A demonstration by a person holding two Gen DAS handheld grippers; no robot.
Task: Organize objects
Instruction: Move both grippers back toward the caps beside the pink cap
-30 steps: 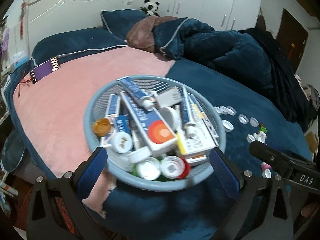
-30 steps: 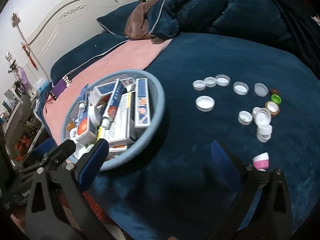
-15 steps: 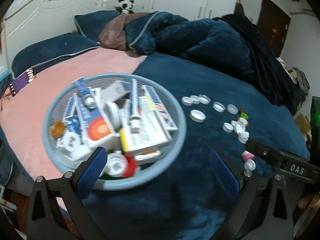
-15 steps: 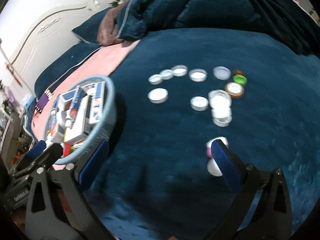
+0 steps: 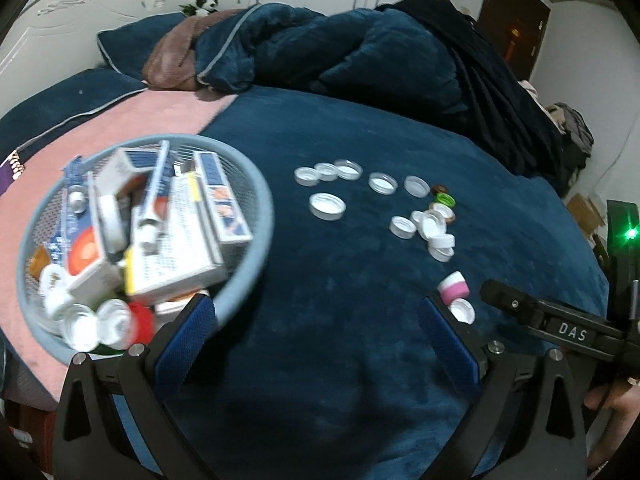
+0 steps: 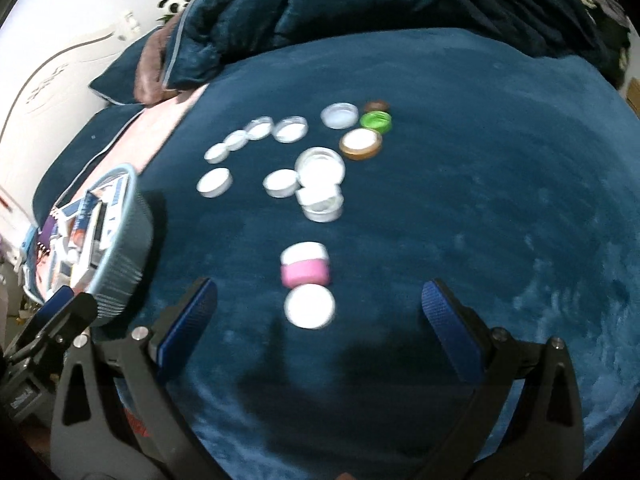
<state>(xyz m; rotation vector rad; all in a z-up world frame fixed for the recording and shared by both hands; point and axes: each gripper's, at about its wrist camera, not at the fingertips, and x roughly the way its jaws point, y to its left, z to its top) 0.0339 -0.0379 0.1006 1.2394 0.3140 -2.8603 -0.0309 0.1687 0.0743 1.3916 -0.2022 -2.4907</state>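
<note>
Right fingers: the right gripper (image 6: pixel 318 318) stood wide open and held nothing; it hovered low over the bed (image 6: pixel 480 208), with a white cap (image 6: pixel 310 306) lying between its blue fingers (image 6: pixel 188 320).
Left fingers: the left gripper (image 5: pixel 316 334) was spread just as wide, also empty, above bare blanket between the basket (image 5: pixel 256 200) and the caps.
Nearest caps: a pink-and-white cap (image 6: pixel 305 264) lay on its side just beyond the white one, almost touching it, its short axis running roughly up the bed and the white end pointing away from the fingers.
Farther caps: the other lids (image 6: pixel 320 168) lay scattered well beyond, most flat with the hollow side up; a green one (image 6: pixel 376 120) and a brown-rimmed one (image 6: pixel 360 144) sat at the far edge.
Basket: it sat to the left on the bed, half on the pink sheet (image 5: pixel 120 120), piled with boxes (image 5: pixel 176 240), tubes and a few lids.
Progress: by my reckoning barely begun for the caps; all loose ones were yet to be gathered, the white one likely first.
</note>
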